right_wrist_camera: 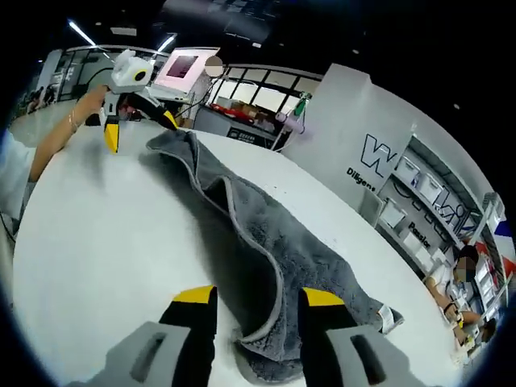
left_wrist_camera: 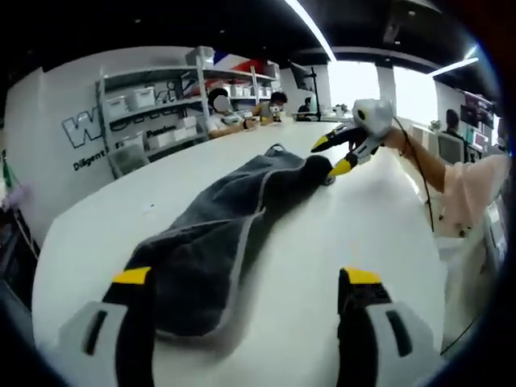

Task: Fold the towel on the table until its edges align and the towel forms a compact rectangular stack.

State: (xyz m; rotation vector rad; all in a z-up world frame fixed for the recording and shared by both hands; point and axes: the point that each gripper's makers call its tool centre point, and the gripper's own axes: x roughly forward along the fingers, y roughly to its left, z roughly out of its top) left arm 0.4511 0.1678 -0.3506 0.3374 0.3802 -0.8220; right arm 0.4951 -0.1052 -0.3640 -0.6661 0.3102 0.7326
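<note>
Grey towel lies stretched out long on the white table, bunched & partly folded over lengthwise, w/ one gripper at each end.

Left gripper view: left gripper has its jaws apart, yellow tips low over the table; the near end of the towel lies between them, closer to the jaw on the view's left — whether it touches that jaw, can't tell. The towel runs away from here to the far end, where the right gripper sits, its two yellow tips spread & right at the towel's far edge, held by a hand.

Right gripper view: right gripper has jaws apart, the towel end w/ a pale hem lying between them, not clamped. A small white tag shows at the towel's corner near the view's right. At the far end the left gripper hangs w/ tips spread, one at the towel's edge — contact unclear.

Bkgd: shelving w/ bins, and seated people.
</note>
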